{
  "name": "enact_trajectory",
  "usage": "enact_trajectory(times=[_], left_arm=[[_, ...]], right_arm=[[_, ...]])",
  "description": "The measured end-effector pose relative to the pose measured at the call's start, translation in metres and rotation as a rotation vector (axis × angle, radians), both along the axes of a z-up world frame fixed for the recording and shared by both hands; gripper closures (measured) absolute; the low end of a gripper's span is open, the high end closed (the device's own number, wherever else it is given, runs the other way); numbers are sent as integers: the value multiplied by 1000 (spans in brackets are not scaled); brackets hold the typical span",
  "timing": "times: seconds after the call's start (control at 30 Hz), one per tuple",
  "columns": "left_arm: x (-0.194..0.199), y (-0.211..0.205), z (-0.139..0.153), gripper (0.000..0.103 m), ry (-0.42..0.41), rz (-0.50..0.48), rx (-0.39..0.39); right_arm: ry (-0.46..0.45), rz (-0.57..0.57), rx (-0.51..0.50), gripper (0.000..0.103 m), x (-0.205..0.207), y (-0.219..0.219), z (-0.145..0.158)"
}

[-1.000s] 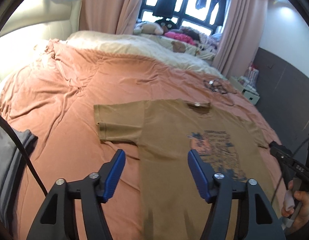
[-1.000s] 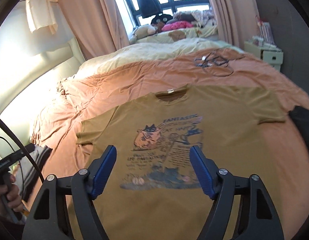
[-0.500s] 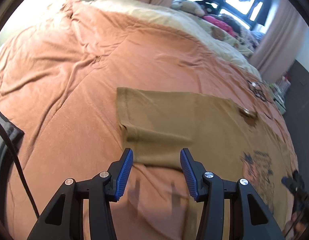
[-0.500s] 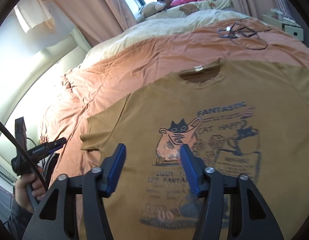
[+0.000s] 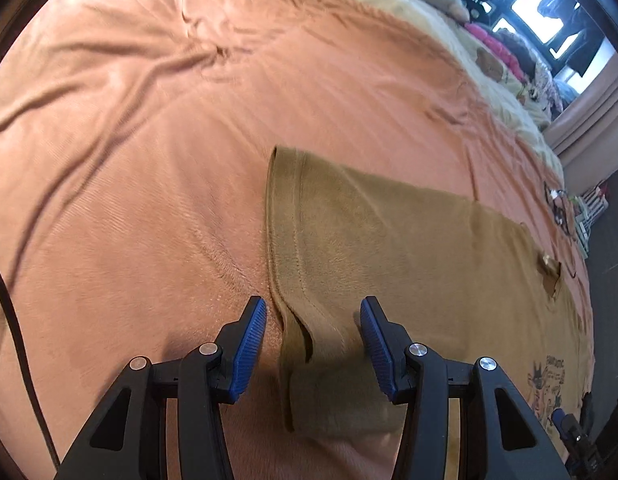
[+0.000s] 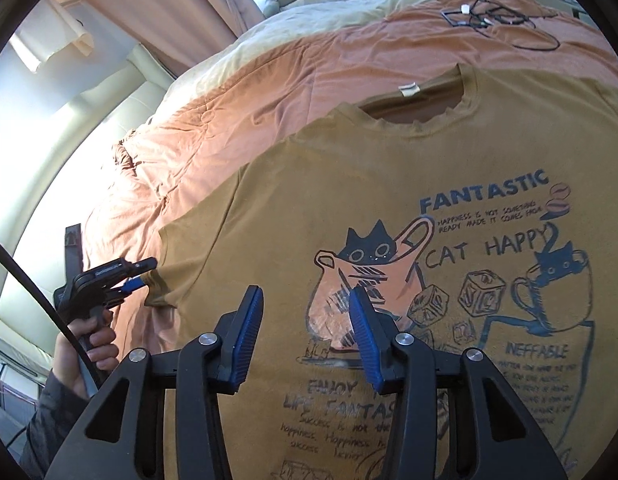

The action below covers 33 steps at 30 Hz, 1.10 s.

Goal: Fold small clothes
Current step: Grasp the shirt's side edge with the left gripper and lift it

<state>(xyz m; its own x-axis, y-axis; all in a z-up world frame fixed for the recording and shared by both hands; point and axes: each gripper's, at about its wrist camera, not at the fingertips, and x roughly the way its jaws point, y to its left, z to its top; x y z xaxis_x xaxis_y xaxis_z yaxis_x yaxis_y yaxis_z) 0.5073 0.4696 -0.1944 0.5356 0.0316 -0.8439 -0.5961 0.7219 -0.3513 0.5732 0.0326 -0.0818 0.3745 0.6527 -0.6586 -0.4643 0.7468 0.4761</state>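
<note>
A brown T-shirt with a cat print lies flat, front up, on the orange bedspread. Its left sleeve fills the middle of the left wrist view. My left gripper points down at the sleeve's hem, which lies between the closing jaws; the blue pads stand clear of the cloth. The right wrist view shows the left gripper at that sleeve's corner, held by a hand. My right gripper hovers over the shirt's chest print, jaws closing, nothing pinched between them.
Tangled black cables lie on the bedspread beyond the collar. A cream duvet with soft toys sits at the bed's far end, below curtains and a window. A padded headboard runs along the left side.
Both grippers have dropped closer to the shirt and their jaws have narrowed. The left one swung left from the shirt's body to the sleeve hem; the right one moved in over the print.
</note>
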Motion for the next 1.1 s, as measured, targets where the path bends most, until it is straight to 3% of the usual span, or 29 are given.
enact_trajectory(times=[0.03, 0.1, 0.13, 0.37, 0.7, 0.87, 1.0, 1.1], left_arm=[[1, 0, -1, 64, 1, 0, 6], [3, 1, 2, 93, -6, -12, 0], [3, 1, 5, 96, -20, -19, -20], [6, -3, 37, 98, -68, -51, 4], [24, -28, 88, 99, -107, -146, 67], [30, -37, 100, 99, -124, -179, 63], [35, -48, 102, 99, -130, -225, 57], [37, -57, 104, 99, -132, -263, 54]], right_arm=[[11, 6, 9, 61, 3, 4, -2], [28, 10, 21, 62, 8, 9, -6], [35, 16, 30, 64, 11, 12, -7], [116, 57, 98, 87, 32, 55, -23], [282, 45, 203, 91, 56, 120, -64], [385, 7, 294, 91, 58, 138, -89], [522, -52, 393, 91, 64, 139, -117], [444, -35, 319, 100, 62, 145, -119]])
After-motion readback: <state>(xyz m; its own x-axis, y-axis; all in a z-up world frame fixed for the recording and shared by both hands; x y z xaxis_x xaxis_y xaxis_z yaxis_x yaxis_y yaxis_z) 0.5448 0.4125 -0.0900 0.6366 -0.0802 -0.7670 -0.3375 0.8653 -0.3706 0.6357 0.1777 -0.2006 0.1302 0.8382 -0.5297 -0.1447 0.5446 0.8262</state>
